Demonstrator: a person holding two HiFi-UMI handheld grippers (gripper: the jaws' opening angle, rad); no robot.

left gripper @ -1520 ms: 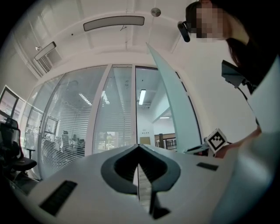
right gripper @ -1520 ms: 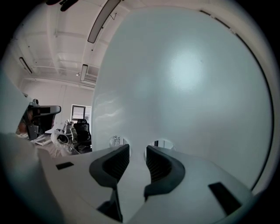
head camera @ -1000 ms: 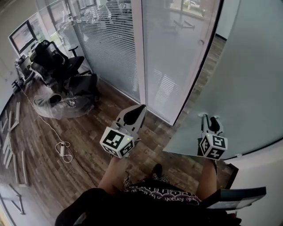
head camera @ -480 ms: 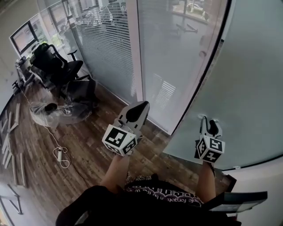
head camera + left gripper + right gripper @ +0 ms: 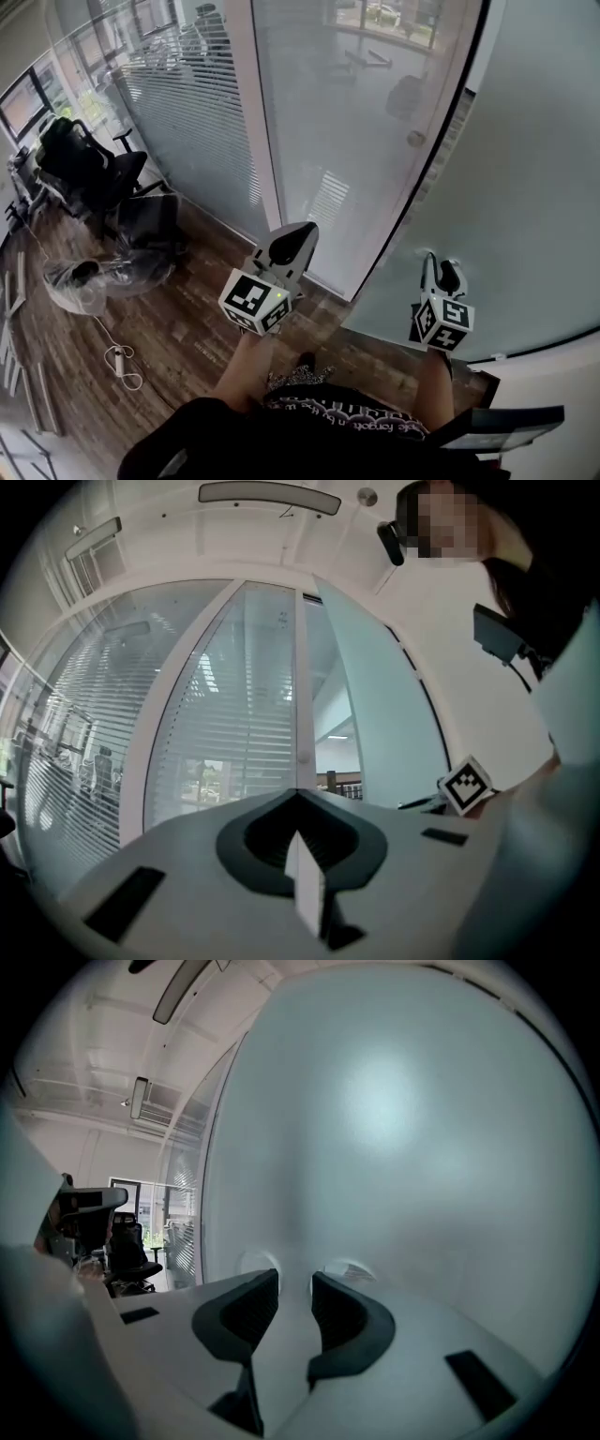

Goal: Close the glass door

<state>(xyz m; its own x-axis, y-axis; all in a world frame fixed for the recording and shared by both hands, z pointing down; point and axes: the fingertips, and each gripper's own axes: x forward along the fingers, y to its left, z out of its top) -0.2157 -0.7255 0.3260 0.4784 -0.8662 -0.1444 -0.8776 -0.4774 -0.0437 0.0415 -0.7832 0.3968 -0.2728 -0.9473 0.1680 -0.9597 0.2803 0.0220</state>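
The frosted glass door (image 5: 525, 169) fills the right of the head view, its dark edge (image 5: 427, 187) slanting down to the wooden floor. My right gripper (image 5: 439, 267) has its fingertips against the door's face, low down. In the right gripper view its jaws (image 5: 293, 1283) stand apart with only frosted glass (image 5: 394, 1129) showing in the gap. My left gripper (image 5: 292, 234) hangs free in front of the doorway, jaws shut with nothing in them. Beyond the left gripper (image 5: 298, 797), the left gripper view shows the white door post (image 5: 302, 696) and the glass wall with blinds (image 5: 216, 724).
A white post (image 5: 253, 150) and a glass panel with blinds (image 5: 187, 112) stand ahead. At left are a black office chair (image 5: 84, 173), a plastic-wrapped bundle (image 5: 94, 277) and a cable with a power strip (image 5: 120, 361) on the floor. A white wall (image 5: 562, 375) is at the right.
I have moved forward toward the glass wall with both grippers. The chair and bundle have slid to the left of the view. The right gripper has stayed on the door's face.
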